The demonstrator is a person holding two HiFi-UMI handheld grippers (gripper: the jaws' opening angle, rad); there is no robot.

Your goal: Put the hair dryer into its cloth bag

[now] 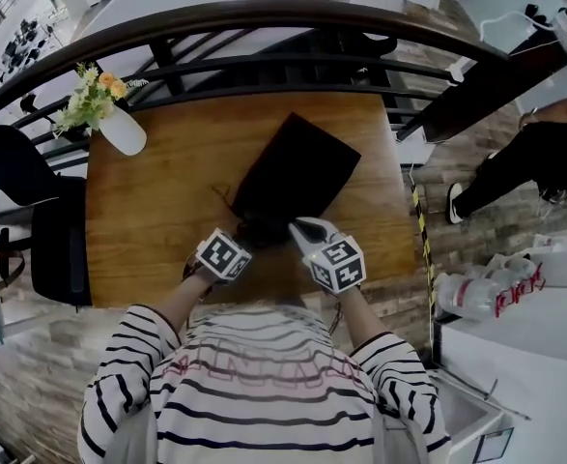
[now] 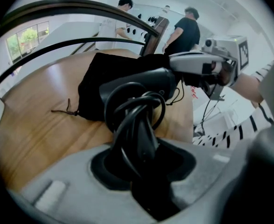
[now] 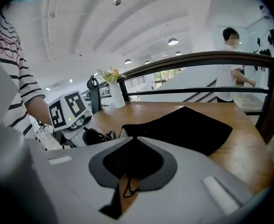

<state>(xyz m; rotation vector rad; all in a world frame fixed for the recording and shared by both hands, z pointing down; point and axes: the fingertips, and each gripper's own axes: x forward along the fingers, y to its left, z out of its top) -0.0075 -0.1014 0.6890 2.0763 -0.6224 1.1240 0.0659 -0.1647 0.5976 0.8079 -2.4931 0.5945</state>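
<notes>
While at bag, dryer between left fingers.

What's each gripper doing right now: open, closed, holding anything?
Left gripper: closed on the hair dryer.
Right gripper: closed on the cloth bag edge.

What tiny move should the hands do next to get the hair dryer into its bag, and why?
Probably slide the hair dryer forward into the cloth bag's mouth. The left gripper is clamped on its cord-wrapped handle, with the dryer's front right at the bag's near end, while the right gripper pinches the bag's edge, seemingly holding the opening up.
</notes>
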